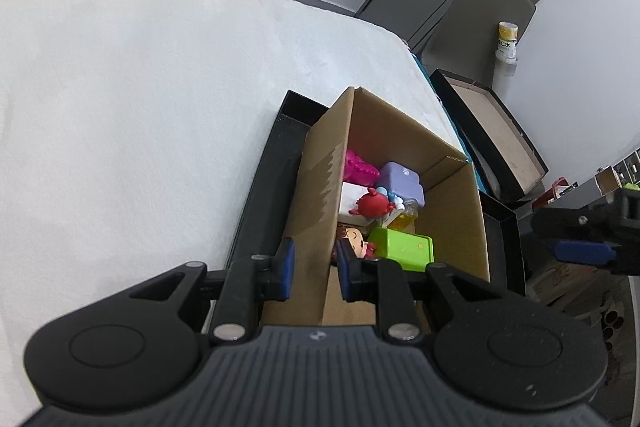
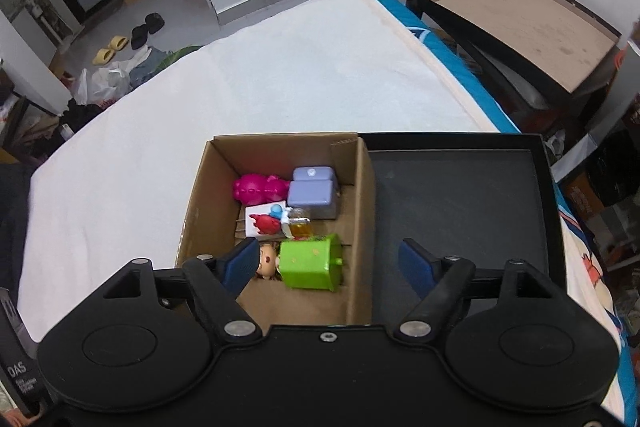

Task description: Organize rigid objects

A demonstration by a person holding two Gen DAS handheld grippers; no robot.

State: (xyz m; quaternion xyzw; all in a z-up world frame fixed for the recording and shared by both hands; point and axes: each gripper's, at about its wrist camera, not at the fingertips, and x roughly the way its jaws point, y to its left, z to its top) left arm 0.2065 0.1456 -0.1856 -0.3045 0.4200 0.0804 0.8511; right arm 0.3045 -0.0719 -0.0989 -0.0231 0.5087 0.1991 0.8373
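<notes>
The cardboard box (image 2: 276, 227) stands in the left half of a shallow black tray (image 2: 460, 211) on a white-covered bed (image 2: 280, 67), right below and ahead of both grippers. Inside it, nearest the right gripper (image 2: 332, 263), a green toy block (image 2: 312, 261) lies beside a small doll head (image 2: 267, 259), which sits just by the right gripper's left pad. Further ahead lie a red figure (image 2: 266, 223) on a white card, a small amber bottle (image 2: 300, 225), a lilac toy block (image 2: 312, 189) and a magenta toy (image 2: 260, 187) at the far wall. The right gripper hangs above the box's near right part with its jaws spread and nothing between the pads; the green block lies under the gap, untouched. The left gripper (image 1: 314, 273) is clamped on the box's near left wall (image 1: 320, 195), one blue pad outside and one inside, with the doll head just beyond the inner pad. Beyond the tray's right edge stands an open dark box lid (image 2: 520, 23), and slippers (image 2: 132, 35) lie on the floor far ahead.
</notes>
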